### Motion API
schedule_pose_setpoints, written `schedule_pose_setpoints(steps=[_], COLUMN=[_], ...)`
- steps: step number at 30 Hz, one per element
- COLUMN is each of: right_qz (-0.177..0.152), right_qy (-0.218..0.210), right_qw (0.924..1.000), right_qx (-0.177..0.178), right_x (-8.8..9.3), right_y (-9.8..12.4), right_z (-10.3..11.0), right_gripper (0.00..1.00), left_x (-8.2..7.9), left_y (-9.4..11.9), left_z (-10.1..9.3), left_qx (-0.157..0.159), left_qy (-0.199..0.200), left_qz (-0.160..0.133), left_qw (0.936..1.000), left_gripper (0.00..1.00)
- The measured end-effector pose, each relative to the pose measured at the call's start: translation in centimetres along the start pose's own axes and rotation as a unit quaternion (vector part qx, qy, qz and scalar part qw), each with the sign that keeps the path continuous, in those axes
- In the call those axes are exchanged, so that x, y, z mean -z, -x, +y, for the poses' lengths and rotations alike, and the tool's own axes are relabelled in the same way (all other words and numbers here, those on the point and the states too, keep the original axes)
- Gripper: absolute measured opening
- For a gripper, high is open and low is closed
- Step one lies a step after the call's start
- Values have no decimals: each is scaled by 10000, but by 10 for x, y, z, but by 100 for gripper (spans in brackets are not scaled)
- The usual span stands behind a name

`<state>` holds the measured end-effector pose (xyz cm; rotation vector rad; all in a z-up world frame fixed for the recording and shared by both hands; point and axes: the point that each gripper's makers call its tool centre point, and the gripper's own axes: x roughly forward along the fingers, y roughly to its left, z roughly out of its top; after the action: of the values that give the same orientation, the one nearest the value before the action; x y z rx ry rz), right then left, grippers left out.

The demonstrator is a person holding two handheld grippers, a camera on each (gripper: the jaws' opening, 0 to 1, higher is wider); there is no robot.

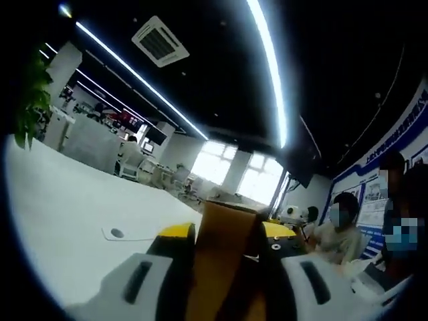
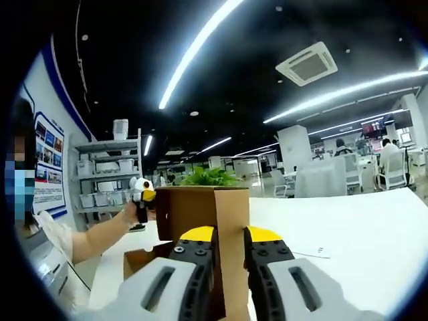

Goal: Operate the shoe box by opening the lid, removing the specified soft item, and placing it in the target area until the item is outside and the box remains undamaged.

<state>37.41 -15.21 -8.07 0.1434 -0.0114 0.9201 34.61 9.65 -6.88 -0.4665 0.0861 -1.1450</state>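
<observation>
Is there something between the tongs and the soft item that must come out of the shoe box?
Yes: the shoe box itself. Both tongs are shut on raised cardboard flaps of it, the left tongs on one flap, the right tongs on another. The soft item inside cannot be seen.
</observation>
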Motion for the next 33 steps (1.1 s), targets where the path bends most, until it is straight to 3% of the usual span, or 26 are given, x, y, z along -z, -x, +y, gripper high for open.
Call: schedule_pose_setpoints(steps=[13, 23, 33], right_qz=[-190, -263, -327], right_qy=[320, 398, 402], right_qw=[9993, 9988, 9987], right_qx=[47, 95, 1], right_x=[1, 1, 0], right_y=[25, 35, 46], right_z=[28, 36, 49], right_gripper=[15, 15, 15], left_x=[13, 22, 34], left_y=[15, 25, 36], left_z=[-26, -46, -52], left_qx=[41, 99, -50], left_qy=[-620, -721, -680], left_qz=[243, 257, 276], left_qw=[9978, 9970, 9973], left_gripper=[39, 43, 41])
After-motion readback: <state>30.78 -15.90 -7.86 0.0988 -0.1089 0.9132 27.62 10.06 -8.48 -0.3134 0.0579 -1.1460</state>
